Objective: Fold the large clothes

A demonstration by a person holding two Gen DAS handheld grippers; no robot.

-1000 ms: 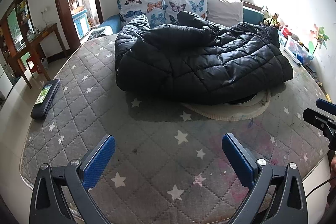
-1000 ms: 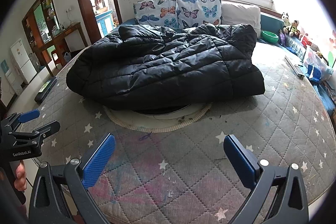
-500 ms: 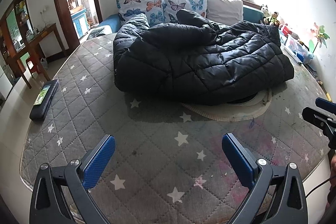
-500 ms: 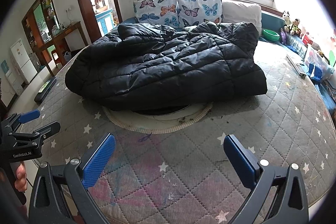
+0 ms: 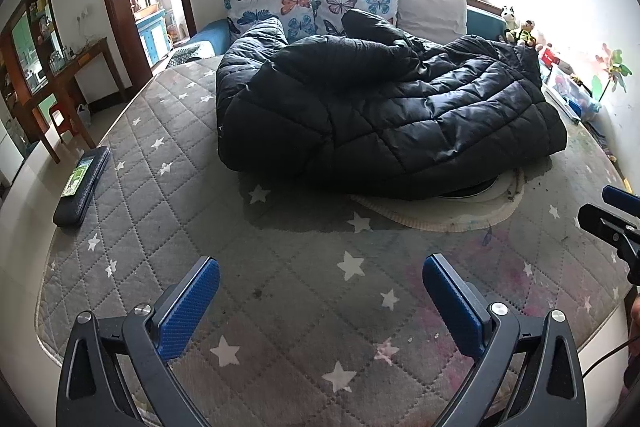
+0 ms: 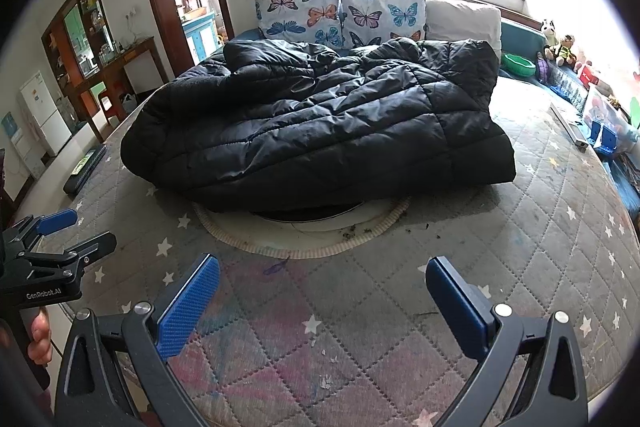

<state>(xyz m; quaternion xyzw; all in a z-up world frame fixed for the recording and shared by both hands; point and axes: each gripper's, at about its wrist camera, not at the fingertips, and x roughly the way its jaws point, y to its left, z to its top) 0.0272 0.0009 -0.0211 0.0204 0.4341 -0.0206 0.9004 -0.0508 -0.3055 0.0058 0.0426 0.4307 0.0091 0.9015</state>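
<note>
A large black quilted puffer coat point(image 5: 384, 115) point(image 6: 320, 135) lies bunched in a loose heap across the middle of a grey star-patterned mattress point(image 5: 288, 267) point(image 6: 540, 227). It partly covers a round white mat point(image 5: 452, 211) point(image 6: 312, 235). My left gripper point(image 5: 320, 295) stands open above the near mattress edge, well short of the coat, nothing between its blue pads. My right gripper point(image 6: 322, 297) is open too, also short of the coat. Each gripper shows at the edge of the other's view: the right gripper point(image 5: 612, 223), the left gripper point(image 6: 60, 243) with a hand below it.
Butterfly pillows point(image 5: 308, 3) and a white pillow point(image 5: 432, 11) line the far side under a window. A dark flat case point(image 5: 82, 183) lies at the mattress's left edge. Toys and boxes point(image 6: 588, 95) crowd the right side. A wooden desk point(image 5: 76, 75) and doorway are at left.
Both grippers have crept slightly forward toward the coat, which sits a little lower in both views. Both stay open; the coat has not moved.
</note>
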